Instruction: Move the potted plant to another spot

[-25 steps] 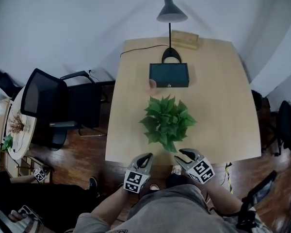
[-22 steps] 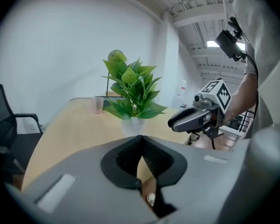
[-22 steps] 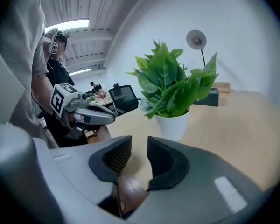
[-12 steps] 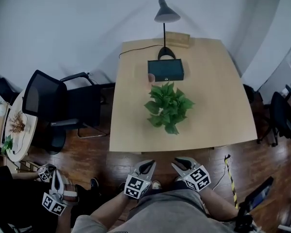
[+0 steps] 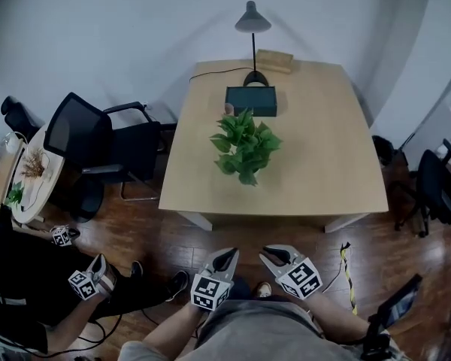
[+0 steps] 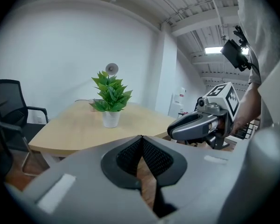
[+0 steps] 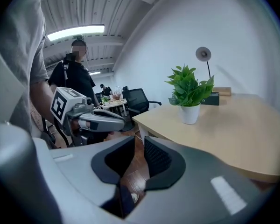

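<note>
The potted plant (image 5: 244,145), green leaves in a small white pot (image 6: 111,119), stands upright near the middle of the light wooden table (image 5: 323,171). It also shows in the right gripper view as the plant (image 7: 189,90). Both grippers hang over the wooden floor, well short of the table's near edge. My left gripper (image 5: 225,256) is shut with nothing in it; its pads (image 6: 130,153) meet. My right gripper (image 5: 273,253) is closing, a narrow gap still between its pads (image 7: 156,157), nothing between them. Each gripper shows in the other's view: right gripper (image 6: 200,125), left gripper (image 7: 100,120).
Behind the plant lie a dark box (image 5: 250,100), a desk lamp (image 5: 252,21) and a wooden block (image 5: 274,61). A black office chair (image 5: 98,138) stands left of the table, another chair (image 5: 436,186) at the right. Another person holds marker-cube grippers (image 5: 90,283) at lower left.
Both grippers have drawn back from the table's near edge onto the floor area; table and plant look farther off. The right jaws have narrowed. Another person's grippers came into view at lower left.
</note>
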A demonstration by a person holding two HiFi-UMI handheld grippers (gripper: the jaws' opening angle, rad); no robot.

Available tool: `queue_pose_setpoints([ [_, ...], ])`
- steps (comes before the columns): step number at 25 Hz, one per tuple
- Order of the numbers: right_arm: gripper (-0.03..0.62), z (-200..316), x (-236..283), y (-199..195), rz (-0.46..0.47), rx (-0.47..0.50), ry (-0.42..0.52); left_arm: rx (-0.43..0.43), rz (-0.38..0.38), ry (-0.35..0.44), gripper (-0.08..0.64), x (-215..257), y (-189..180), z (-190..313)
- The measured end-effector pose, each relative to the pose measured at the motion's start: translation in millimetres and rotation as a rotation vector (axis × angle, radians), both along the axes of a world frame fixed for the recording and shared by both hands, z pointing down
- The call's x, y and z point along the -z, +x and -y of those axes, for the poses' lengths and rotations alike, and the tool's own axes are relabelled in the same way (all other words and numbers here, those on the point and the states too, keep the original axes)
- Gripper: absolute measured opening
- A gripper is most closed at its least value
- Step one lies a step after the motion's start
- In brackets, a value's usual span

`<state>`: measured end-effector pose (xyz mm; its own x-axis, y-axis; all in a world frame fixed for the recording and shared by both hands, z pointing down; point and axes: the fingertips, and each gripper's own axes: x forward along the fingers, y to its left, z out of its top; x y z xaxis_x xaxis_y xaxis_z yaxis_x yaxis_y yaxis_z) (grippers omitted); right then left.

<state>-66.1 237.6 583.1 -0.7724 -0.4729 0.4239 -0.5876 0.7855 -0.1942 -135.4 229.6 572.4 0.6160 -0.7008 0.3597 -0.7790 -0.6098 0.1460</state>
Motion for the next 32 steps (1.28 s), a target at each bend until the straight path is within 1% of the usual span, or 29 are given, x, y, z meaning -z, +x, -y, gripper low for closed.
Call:
queue_pose_setpoints([
  [2,0.061,-14.3,-0.3,7.0,0.006,0.010,-0.009,-0.009,0.008,0.001,0.002,-0.5,7.5,-15.6],
  [6,0.008,-33.5,4.4,13.6,0.031,0.022,-0.022,-0.053,0.020,0.013,0.002,6.3,20.7,-34.4],
  [9,0.008,-43.6,9.1,11.0,0.039,0.033,-0.019,-0.075,0.012,0.017,0.002,14.2,24.2,-43.3],
  [15,0.007,-40.9,19.0,-6.9,0.043,0.037,0.003,-0.139,0.013,0.033,0.002,22.6,21.1,-45.2],
  [22,0.006,-27.7,24.7,-19.0,0.010,0.041,0.035,-0.149,-0.002,0.060,0.002,25.5,12.0,-31.9],
  [27,0.006,-28.0,22.9,-14.8,-0.011,0.015,0.024,-0.176,-0.014,0.041,0.002,23.5,14.8,-34.6],
  [32,0.006,-30.6,19.9,-18.2,-0.016,0.007,0.012,-0.180,-0.023,0.038,0.002,22.5,12.5,-33.4],
])
